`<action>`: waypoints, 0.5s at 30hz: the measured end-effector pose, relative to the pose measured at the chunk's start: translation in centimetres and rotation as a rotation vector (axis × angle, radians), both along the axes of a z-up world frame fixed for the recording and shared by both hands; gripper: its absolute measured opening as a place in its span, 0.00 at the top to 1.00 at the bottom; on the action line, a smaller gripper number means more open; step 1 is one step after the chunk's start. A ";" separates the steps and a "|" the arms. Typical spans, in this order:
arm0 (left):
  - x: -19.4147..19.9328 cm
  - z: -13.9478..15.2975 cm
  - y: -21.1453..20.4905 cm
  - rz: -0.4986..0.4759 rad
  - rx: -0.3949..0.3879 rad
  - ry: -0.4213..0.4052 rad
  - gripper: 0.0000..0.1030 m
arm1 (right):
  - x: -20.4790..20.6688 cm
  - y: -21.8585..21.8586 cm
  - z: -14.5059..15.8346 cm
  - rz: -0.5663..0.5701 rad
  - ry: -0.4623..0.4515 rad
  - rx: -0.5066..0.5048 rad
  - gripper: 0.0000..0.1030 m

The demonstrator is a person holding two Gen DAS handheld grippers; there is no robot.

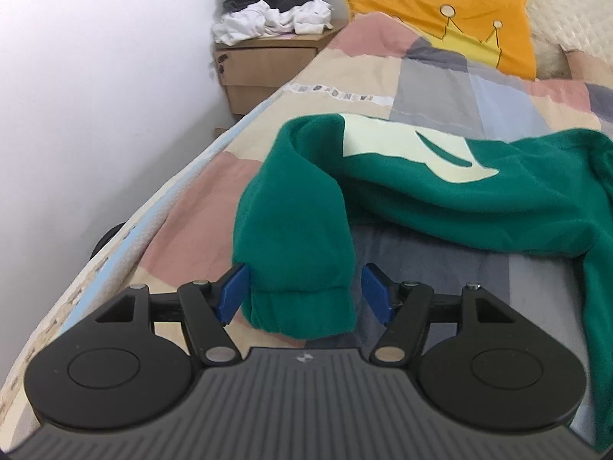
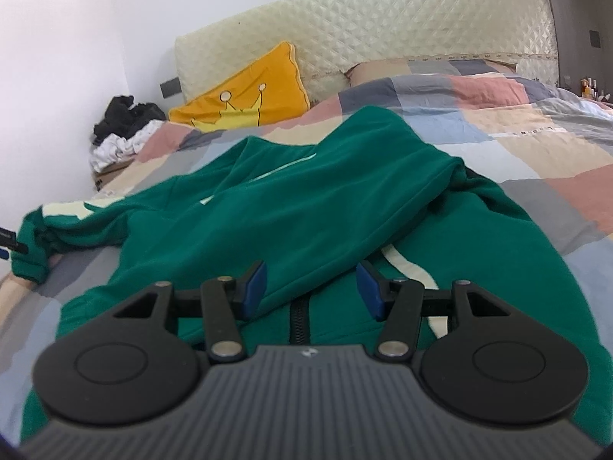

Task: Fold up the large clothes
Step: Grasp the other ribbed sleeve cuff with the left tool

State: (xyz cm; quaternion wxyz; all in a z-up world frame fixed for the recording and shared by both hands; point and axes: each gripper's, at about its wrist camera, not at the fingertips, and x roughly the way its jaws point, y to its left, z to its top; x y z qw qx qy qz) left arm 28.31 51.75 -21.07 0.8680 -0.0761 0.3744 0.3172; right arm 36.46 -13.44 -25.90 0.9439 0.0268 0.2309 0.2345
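The left gripper [image 1: 304,294] is straddling the green sweatshirt's cuff [image 1: 302,306], jaws parted; only the right gripper's [image 2: 311,289] view is showing the zipper [image 2: 298,322], jaws apart.

Both wrist cameras look low and close across the bed [image 1: 345,76] toward its headboard [image 2: 383,30]. Both views share the green jacket [image 2: 306,199] and yellow pillow [image 1: 459,27].

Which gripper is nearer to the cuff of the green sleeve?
Left. The left gripper has the cuff between its open pads. The right gripper hovers over the jacket's zipper, far from that cuff.
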 end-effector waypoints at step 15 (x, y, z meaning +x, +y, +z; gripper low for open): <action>2.2 -3.6 3.7 0.122 0.049 0.092 0.54 | 0.8 2.0 -1.3 -0.022 0.013 -0.073 0.47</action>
